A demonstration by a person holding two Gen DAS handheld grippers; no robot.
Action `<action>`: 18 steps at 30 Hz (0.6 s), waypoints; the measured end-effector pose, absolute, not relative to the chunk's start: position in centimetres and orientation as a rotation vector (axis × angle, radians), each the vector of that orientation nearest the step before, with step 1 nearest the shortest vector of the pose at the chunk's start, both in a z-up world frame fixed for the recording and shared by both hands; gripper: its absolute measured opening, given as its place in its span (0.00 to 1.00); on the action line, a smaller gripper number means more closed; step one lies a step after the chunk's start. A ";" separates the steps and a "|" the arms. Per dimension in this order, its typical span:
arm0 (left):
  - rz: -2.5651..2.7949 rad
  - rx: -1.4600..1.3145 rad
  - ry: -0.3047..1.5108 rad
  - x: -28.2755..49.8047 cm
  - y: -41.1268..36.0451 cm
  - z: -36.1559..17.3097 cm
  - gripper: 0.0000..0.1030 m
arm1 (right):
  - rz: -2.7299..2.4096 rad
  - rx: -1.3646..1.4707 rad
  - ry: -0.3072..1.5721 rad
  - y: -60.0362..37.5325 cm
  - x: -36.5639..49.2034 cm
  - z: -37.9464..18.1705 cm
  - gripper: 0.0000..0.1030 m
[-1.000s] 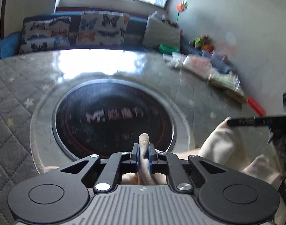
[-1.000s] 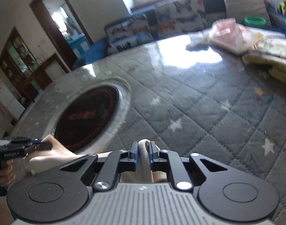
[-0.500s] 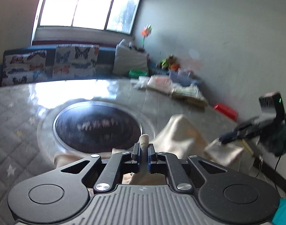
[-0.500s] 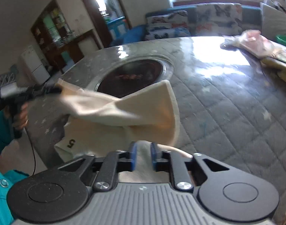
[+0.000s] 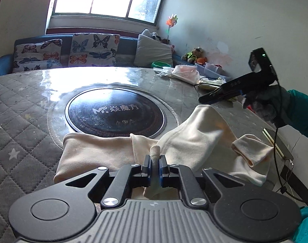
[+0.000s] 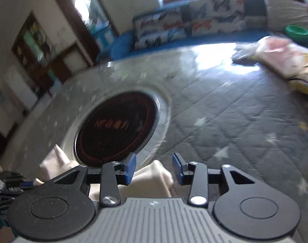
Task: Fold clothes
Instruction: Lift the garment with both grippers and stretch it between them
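The left tongs (image 5: 155, 167) are pinching the cream garment (image 5: 196, 139), which is spreading toward two o'clock; the right tongs (image 6: 154, 167) are hanging wide open above it.

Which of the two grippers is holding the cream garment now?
The left gripper: its blue fingers are shut on a fold of the cream garment. The right gripper has its fingers wide apart, the cloth lying loose between them.
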State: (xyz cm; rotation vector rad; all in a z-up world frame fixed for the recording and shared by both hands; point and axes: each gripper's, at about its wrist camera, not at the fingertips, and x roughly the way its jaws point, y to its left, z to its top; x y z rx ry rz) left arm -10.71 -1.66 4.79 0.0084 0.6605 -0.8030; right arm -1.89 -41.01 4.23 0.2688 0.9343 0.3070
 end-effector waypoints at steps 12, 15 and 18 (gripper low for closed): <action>-0.692 0.032 0.533 -4.9 -2.7 8.7 0.08 | 0.372 0.089 0.885 -38.3 -1.5 6.6 0.08; -0.626 0.059 0.488 -1.5 -3.4 10.3 0.08 | 0.318 0.076 0.770 -38.6 0.4 8.6 0.06; -0.571 0.083 0.480 2.4 -3.9 11.2 0.08 | 0.268 0.090 0.703 -39.0 2.5 9.2 0.05</action>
